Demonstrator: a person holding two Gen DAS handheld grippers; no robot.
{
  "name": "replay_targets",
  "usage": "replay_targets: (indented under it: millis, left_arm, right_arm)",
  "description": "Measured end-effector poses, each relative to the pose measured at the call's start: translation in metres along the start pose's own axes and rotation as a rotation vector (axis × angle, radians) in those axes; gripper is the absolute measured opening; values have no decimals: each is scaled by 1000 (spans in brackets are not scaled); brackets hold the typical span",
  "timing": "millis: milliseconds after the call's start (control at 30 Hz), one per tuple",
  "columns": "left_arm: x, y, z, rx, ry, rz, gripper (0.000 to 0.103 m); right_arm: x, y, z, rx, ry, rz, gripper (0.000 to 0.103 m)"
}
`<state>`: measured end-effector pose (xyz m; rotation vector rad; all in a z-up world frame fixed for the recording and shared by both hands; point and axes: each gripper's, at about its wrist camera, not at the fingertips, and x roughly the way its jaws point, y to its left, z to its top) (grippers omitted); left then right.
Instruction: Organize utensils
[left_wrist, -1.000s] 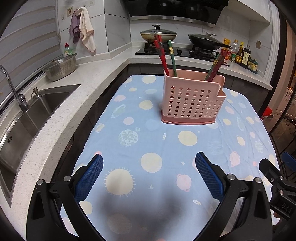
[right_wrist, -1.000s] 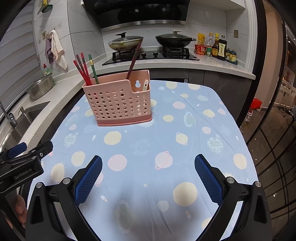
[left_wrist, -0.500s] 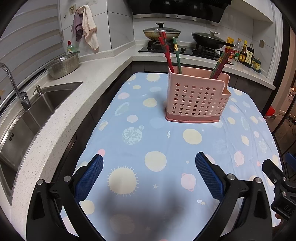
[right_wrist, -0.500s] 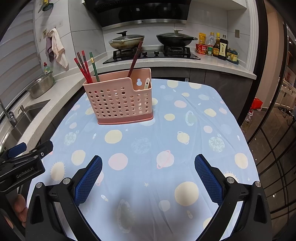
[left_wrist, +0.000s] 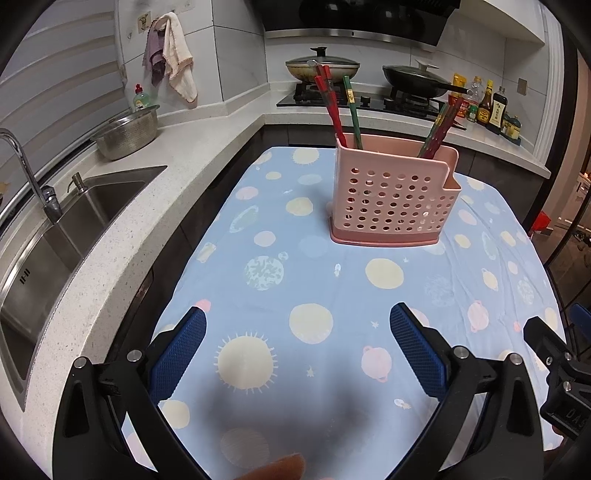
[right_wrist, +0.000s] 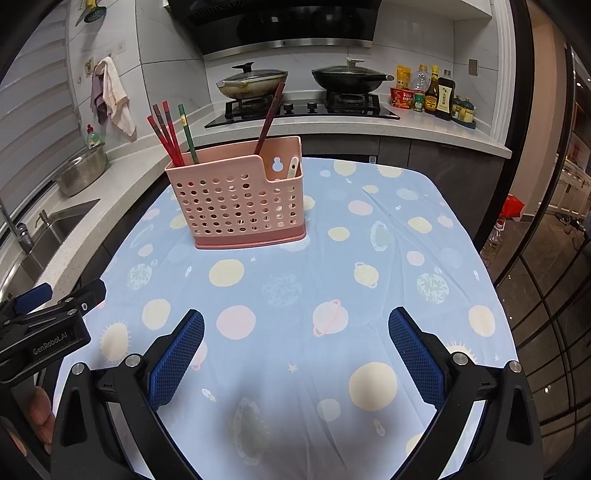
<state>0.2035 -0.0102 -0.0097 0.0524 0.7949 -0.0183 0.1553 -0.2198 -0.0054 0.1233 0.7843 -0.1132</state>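
A pink perforated utensil holder (left_wrist: 393, 199) stands on the blue planet-print tablecloth (left_wrist: 280, 295); it also shows in the right wrist view (right_wrist: 240, 201). Red and green chopsticks (left_wrist: 334, 107) stand in its left part, more chopsticks (left_wrist: 437, 129) in its right part. In the right wrist view the chopsticks (right_wrist: 170, 134) lean left, and a pale utensil handle (right_wrist: 293, 168) sits in the low side pocket. My left gripper (left_wrist: 297, 354) is open and empty, well short of the holder. My right gripper (right_wrist: 295, 354) is open and empty too.
A steel sink (left_wrist: 44, 236) with a tap and a metal bowl (left_wrist: 127, 133) lie on the white counter to the left. A stove with two pans (right_wrist: 255, 79) and sauce bottles (right_wrist: 439, 94) stand behind the table. The table's right edge drops to the floor.
Both grippers have drifted slightly nearer the holder and shifted view a little. Both stayed open and empty. The holder and chopsticks have not moved.
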Motion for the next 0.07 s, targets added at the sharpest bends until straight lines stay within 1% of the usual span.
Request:
replay_targets:
  millis: [67]
  left_arm:
    - [0, -1, 0, 8, -3, -5, 95]
  right_arm:
    - [0, 0, 1, 1, -1, 0, 96]
